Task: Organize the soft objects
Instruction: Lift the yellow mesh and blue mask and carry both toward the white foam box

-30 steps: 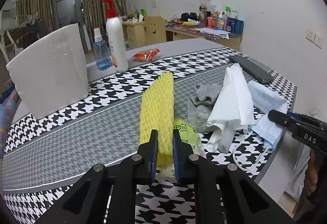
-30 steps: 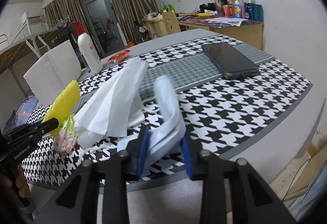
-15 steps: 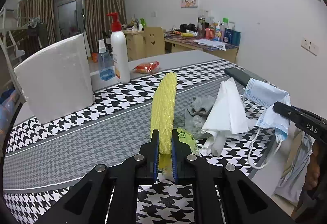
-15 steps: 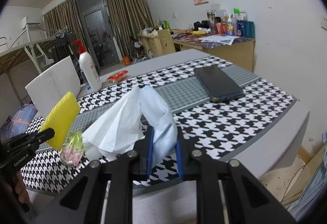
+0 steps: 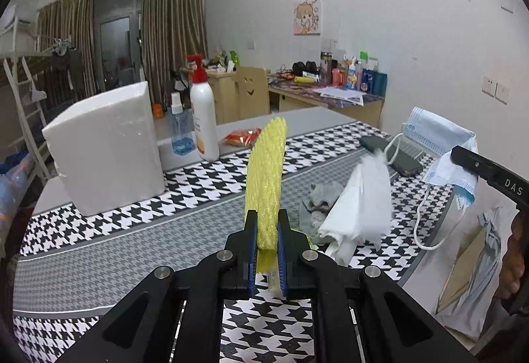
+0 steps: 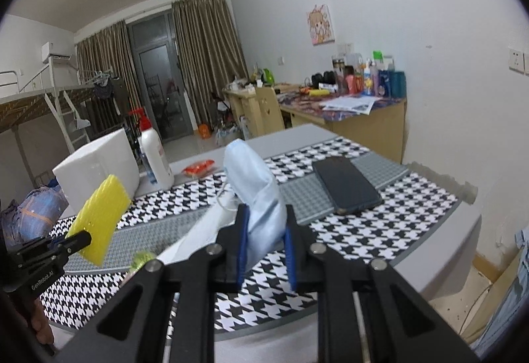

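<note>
My left gripper is shut on the lower end of a yellow foam net sleeve, which it holds upright above the houndstooth table. From the right wrist view the sleeve hangs off that gripper at far left. A light blue face mask is pinched in my right gripper, lifted clear of the table. In the left wrist view the mask dangles its ear loops from the right gripper. A white tissue and a grey cloth lie between the grippers.
A dark phone lies near the table's right end. At the back left stand a white foam block, a pump bottle and a small spray bottle; a red snack packet lies behind. A green packet peeks out by the tissue.
Both grippers have risen. The yellow sleeve went from lying on the table to standing upright in the left gripper. The right jaws closed on the mask and lifted it.
</note>
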Motion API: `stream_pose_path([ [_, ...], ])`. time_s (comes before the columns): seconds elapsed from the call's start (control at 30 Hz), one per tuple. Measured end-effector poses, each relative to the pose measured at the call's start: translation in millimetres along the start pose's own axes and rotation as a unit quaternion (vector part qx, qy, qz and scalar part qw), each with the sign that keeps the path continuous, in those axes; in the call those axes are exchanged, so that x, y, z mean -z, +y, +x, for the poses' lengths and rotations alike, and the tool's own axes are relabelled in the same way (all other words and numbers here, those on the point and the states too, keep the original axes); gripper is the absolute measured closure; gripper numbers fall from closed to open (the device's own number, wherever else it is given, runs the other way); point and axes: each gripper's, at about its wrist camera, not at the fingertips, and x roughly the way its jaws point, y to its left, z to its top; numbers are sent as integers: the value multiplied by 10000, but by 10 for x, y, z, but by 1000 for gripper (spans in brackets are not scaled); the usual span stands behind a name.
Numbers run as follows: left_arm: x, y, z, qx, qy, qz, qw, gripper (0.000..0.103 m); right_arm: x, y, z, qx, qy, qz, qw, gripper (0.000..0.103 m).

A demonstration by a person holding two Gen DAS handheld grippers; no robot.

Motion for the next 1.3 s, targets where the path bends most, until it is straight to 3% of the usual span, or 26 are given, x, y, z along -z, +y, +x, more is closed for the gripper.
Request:
stream_pose_path([
  [0.7,-270,282,-488,-177,-447,-99,9988,92,-184,393,-12,-463,-127,-399,9981,80],
  [1.3,-514,473,-379,-429,-504,-178,9976,92,-361,687,228,-849,-128,-557,9947,80],
])
